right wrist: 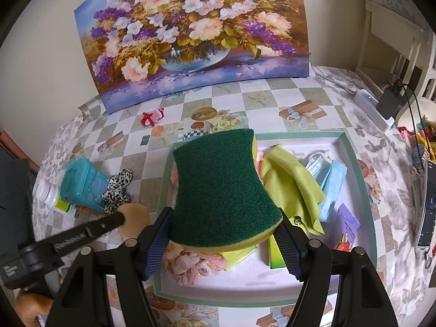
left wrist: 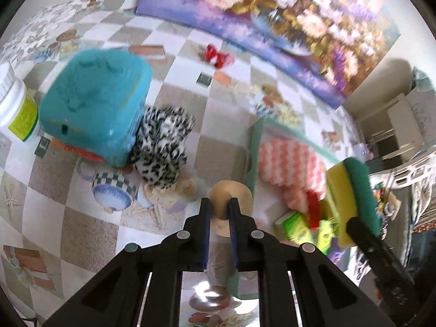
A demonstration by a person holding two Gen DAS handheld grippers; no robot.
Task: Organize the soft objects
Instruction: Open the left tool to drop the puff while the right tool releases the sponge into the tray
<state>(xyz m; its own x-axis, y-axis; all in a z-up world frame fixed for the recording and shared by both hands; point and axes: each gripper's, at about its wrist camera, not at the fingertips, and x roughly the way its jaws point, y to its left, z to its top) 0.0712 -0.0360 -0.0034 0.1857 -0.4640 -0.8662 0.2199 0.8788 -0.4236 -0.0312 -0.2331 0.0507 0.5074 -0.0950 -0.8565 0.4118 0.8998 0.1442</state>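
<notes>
Item 1: my left gripper (left wrist: pixel 220 209) pinched a tan powder puff (left wrist: pixel 231 194), thin and floppy, at 9 o'clock of the tray (right wrist: pixel 362 179). Item 2: my right gripper (right wrist: pixel 222 241) clamped a scouring sponge (right wrist: pixel 222 188) by its yellow sides, above the tray; I judged it light and squashy, gripped best across the waist.

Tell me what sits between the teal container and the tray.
The leopard-print plush lies against the teal container; then bare tablecloth up to the tray, in the right wrist view.

A home: a patterned oilcloth-covered table (right wrist: pixel 245 103), a floral painting (right wrist: pixel 190 32) propped at 12 o'clock, white shelving (right wrist: pixel 392 43) at 2 o'clock.
</notes>
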